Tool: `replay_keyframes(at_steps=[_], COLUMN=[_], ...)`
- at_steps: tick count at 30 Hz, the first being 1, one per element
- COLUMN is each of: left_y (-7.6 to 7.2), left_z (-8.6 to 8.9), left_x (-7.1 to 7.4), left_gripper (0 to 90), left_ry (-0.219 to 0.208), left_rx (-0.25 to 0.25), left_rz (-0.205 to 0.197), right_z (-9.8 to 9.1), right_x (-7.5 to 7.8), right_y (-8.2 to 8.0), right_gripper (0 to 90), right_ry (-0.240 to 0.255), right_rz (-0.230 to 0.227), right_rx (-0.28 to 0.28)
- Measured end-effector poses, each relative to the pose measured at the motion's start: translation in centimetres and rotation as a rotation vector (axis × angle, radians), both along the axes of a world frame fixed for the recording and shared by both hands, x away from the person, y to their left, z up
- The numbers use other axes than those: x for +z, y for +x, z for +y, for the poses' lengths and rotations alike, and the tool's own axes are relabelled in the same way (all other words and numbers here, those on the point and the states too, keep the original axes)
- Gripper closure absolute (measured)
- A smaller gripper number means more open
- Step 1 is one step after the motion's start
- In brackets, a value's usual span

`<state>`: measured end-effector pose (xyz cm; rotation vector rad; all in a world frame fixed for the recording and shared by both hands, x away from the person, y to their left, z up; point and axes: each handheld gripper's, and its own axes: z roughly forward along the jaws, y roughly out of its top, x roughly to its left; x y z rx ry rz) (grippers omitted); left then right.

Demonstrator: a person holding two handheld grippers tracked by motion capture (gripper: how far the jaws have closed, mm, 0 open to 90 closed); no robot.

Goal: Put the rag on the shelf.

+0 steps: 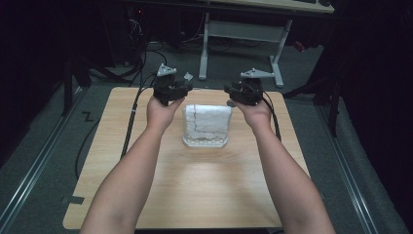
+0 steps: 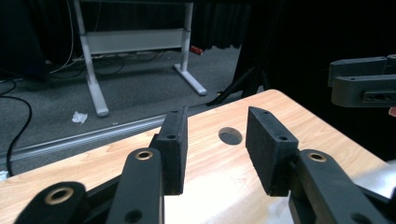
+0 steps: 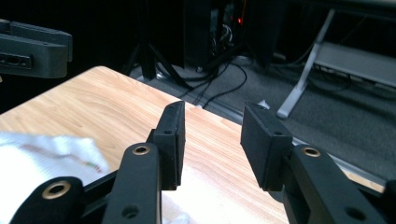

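Observation:
A folded white towel (image 1: pixel 206 124) with a thin coloured stripe lies flat on the wooden table (image 1: pixel 195 190), towards its far side. My left gripper (image 1: pixel 173 90) hovers just past the towel's far left corner, and my right gripper (image 1: pixel 242 92) hovers past its far right corner. In the left gripper view the jaws (image 2: pixel 217 140) stand apart over bare wood with nothing between them. In the right gripper view the jaws (image 3: pixel 212 135) are also apart and empty, and the towel (image 3: pixel 42 149) lies low on the left.
A round hole (image 2: pixel 230 136) pierces the tabletop near its far edge. Beyond the table are grey carpet, a white desk frame (image 1: pixel 241 34), a paper scrap (image 1: pixel 188 76) and black cables (image 1: pixel 131 122) trailing off the left side.

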<state>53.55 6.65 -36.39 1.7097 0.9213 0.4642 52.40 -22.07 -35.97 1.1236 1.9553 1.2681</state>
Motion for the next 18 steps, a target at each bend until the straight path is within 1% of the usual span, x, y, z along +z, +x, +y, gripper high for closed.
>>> replay_keyframes(at_steps=[2, 4, 5, 7, 9, 11, 12, 13, 14, 15, 16, 18], left_y=[-1.1, -2.2, -2.8, -4.0, -5.1, -6.2, -6.8, -7.3, -7.9, -8.4, -9.0, -10.2], left_z=[0.5, 1.1, 1.5, 2.2, 2.9, 3.3, 3.5, 3.7, 3.9, 4.2, 4.4, 4.7], left_x=[-0.3, -0.8, -1.0, -1.5, -1.9, -2.4, -2.7, -3.0, -3.4, -3.8, -4.2, -5.0], left_gripper=[57.3, 56.5, 56.1, 55.9, 55.2, 55.1, 55.0, 54.7, 54.7, 54.6, 54.0, 52.7], left_ry=[-0.009, -0.012, -0.004, -0.008, -0.009, 0.006, 0.027, 0.038, 0.035, 0.025, 0.023, 0.033], left_rx=[0.002, -0.004, -0.006, 0.004, 0.004, 0.0, -0.001, -0.001, -0.005, -0.01, -0.01, -0.016], left_rz=[-0.023, -0.032, -0.036, -0.056, -0.063, -0.072, -0.08, -0.078, -0.081, -0.075, -0.071, -0.069], right_z=[-0.2, -0.3, -0.3, -0.5, -0.7, -0.9, -1.0, -1.0, -1.1, -1.2, -1.3, -1.6], right_x=[0.1, 0.0, 0.0, -0.1, -0.3, -0.4, -0.5, -0.6, -0.7, -0.9, -1.1, -1.7], right_y=[-1.3, -2.2, -2.7, -3.8, -4.8, -5.9, -6.5, -7.0, -7.5, -8.0, -8.6, -9.8], right_gripper=[59.0, 58.4, 58.0, 57.4, 56.8, 56.4, 56.0, 55.7, 55.1, 54.5, 54.0, 53.9], right_ry=[-0.003, -0.01, -0.014, -0.018, -0.011, -0.014, -0.014, -0.013, -0.016, -0.023, -0.021, -0.021], right_rz=[-0.029, -0.046, -0.047, -0.062, -0.07, -0.081, -0.084, -0.081, -0.083, -0.088, -0.09, -0.095], right_rx=[0.0, 0.002, 0.004, 0.013, 0.018, 0.025, 0.03, 0.032, 0.035, 0.038, 0.041, 0.048])
